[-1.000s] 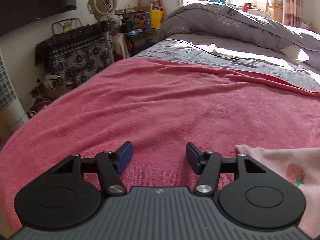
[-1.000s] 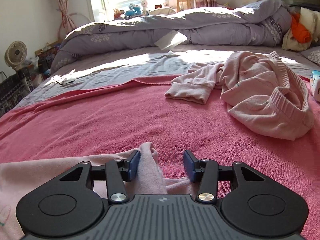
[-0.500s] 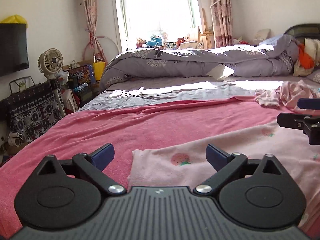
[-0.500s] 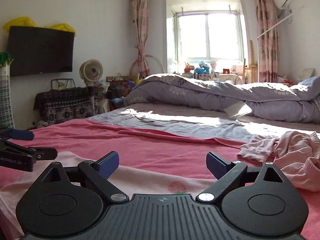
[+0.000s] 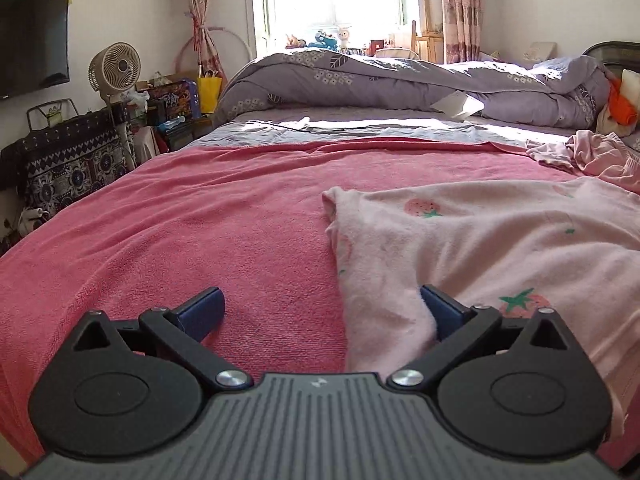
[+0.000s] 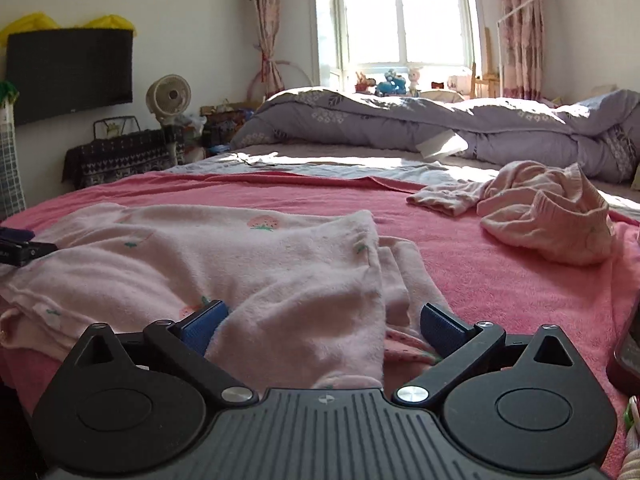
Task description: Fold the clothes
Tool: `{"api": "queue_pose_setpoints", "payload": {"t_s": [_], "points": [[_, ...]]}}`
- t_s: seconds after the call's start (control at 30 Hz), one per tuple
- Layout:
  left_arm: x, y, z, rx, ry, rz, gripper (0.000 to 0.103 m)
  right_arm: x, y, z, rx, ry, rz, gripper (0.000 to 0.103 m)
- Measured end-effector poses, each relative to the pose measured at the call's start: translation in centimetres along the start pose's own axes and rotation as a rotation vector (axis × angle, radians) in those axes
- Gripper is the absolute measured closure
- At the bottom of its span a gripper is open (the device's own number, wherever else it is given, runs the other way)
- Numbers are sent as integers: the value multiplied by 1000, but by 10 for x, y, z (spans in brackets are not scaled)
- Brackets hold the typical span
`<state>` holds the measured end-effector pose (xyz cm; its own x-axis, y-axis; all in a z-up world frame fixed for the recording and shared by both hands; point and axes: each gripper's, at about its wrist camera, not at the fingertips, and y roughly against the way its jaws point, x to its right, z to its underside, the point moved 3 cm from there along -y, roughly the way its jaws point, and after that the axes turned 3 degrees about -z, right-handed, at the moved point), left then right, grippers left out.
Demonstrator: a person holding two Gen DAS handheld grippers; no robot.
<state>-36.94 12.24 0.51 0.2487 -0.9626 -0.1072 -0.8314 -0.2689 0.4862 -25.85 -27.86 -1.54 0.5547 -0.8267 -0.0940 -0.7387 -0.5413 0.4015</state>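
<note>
A pale pink garment with strawberry prints [image 5: 472, 240] lies spread on the pink blanket [image 5: 200, 220]; it also shows in the right wrist view [image 6: 240, 256]. My left gripper [image 5: 322, 312] is open wide, low over the garment's near left corner, whose edge lies between the blue pads. My right gripper [image 6: 324, 322] is open wide over the garment's near right part, with a raised fold between the pads. The left gripper's tip [image 6: 18, 246] shows at the far left of the right wrist view.
A second crumpled pink garment [image 6: 548, 216] lies far right on the blanket [image 6: 480, 264]. A rolled purple duvet [image 5: 400, 80] lies across the back. A fan [image 5: 116, 70] and clutter stand left of the bed. A dark object [image 6: 628, 352] is at the right edge.
Both grippers have opened wide and come down toward the spread garment. The right gripper let go of the pink cloth it held a second ago.
</note>
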Motion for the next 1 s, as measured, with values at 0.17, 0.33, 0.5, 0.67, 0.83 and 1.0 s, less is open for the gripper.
{"api": "queue_pose_setpoints", "payload": {"t_s": [0.17, 0.33, 0.5, 0.67, 0.83, 1.0], "points": [[-5, 23, -15, 66, -89, -69, 0, -1, 23, -3, 9, 92, 31, 0], [17, 43, -48, 190, -85, 28, 0, -6, 37, -29, 96, 86, 45, 0], [82, 35, -47, 201, -188, 134, 0, -50, -1, -47, 142, 75, -48, 0], [120, 18, -10, 107, -328, 151, 0, -82, -36, -16, 6, 171, -17, 0], [88, 26, 12, 57, -160, 232, 0, -70, 2, 15, 62, 188, -40, 0], [81, 40, 1, 42, -131, 201, 0, -75, 29, 22, 50, 207, 17, 0]]}}
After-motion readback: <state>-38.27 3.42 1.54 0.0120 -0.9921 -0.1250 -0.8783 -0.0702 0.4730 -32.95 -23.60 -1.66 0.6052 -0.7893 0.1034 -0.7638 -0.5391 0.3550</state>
